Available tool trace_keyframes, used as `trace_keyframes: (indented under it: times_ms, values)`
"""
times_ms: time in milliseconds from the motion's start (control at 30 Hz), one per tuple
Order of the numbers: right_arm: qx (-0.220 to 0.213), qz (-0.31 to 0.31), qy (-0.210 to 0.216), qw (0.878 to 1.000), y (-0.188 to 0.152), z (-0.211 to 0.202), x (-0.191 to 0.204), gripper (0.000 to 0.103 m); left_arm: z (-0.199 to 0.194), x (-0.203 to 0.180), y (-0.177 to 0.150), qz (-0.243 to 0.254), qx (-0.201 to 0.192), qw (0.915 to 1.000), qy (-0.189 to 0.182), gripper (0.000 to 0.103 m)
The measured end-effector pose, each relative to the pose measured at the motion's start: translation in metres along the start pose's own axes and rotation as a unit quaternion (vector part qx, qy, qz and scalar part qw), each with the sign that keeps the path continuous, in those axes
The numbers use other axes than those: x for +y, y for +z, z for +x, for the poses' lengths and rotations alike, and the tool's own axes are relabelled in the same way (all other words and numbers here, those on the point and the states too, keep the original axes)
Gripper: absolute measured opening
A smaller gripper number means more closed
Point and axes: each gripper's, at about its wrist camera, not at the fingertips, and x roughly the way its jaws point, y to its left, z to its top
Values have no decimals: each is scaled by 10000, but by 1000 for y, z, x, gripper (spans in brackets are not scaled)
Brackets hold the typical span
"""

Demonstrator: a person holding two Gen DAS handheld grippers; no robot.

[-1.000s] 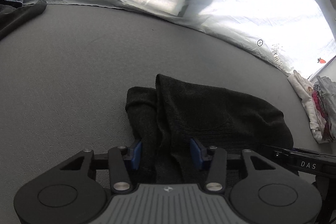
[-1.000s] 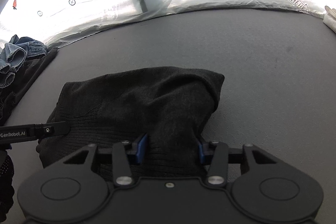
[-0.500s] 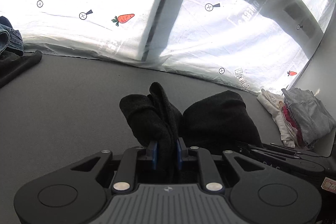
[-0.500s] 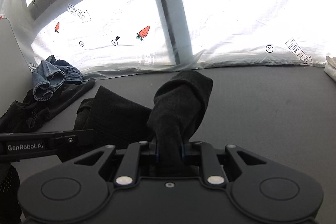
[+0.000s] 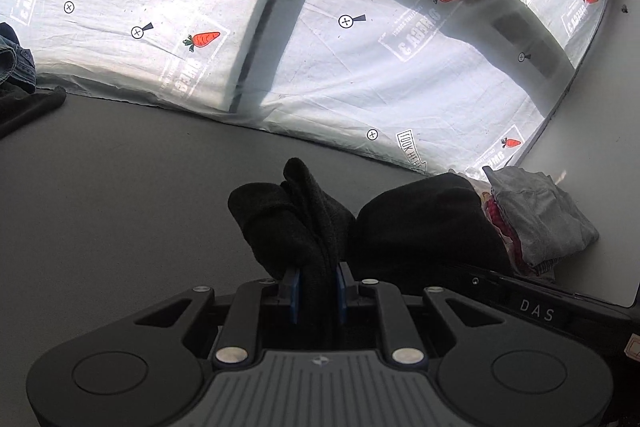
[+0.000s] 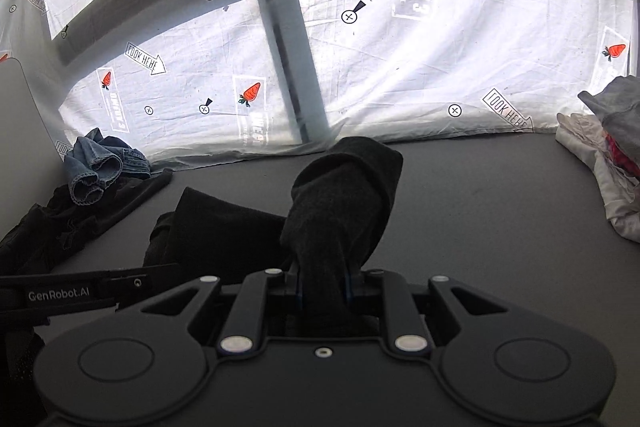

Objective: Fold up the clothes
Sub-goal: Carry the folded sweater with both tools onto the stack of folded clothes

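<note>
**A:** How far along are you with the folding?

**B:** You're in the middle of one piece. Your left tool (image 5: 316, 285) is pressed together on a bunch of the black knit garment (image 5: 296, 223), and your right tool (image 6: 322, 285) is pinching another bunch of the same garment (image 6: 340, 203). Both blue-padded jaws sit tight against the cloth, with fabric pushing up between them.

**A:** And where is the garment itself?

**B:** It hangs in front of you above the grey table (image 5: 120, 187), gathered at your two tools, with the slack between them drooping in a dark fold. Whether its lower edge touches the table I can't tell from either wrist view.

**A:** What does it look like?

**B:** Thick, dark, soft knit with a ribbed texture. It's bunched and doubled over itself, not flat, so no clean fold shows yet.

**A:** What's done, what's left?

**B:** At the right end of the table you have a small stack of clothes (image 5: 536, 215), grey on top, with white and pink beneath, which looks like finished work. At the left end lie blue jeans (image 6: 100, 167) on a heap of dark clothes (image 6: 68, 223), apparently waiting. So I'd judge you're partway: this piece needs laying down and squaring, then that heap.
</note>
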Motion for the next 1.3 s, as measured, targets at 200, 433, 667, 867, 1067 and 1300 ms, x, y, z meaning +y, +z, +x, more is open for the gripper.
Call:
trace_keyframes:
  times_ms: [200,433,667,867,1067,1300]
  values:
    - [-111,339,-766,9964,3,-39,-28,18,22,-29,0,113,174,9971,-730,18]
    - [-534,361,-1552,9858,11,-87,-68,18,46,-97,10,441,158,9876,-1499,18]
    - [-1035,391,-1744,9784,26,-118,-131,18,70,-192,17,687,-219,9821,-1741,18]
    - [-1309,158,-1369,9818,48,-130,-210,18,103,-280,8,459,-618,9859,-1487,18]
    - [-1507,-130,-1198,9812,67,-137,-296,18,137,-368,5,278,-842,9862,-1401,19]
    - [-1754,-430,-1344,9743,115,-130,-379,17,182,-468,31,449,-953,9815,-1596,19]
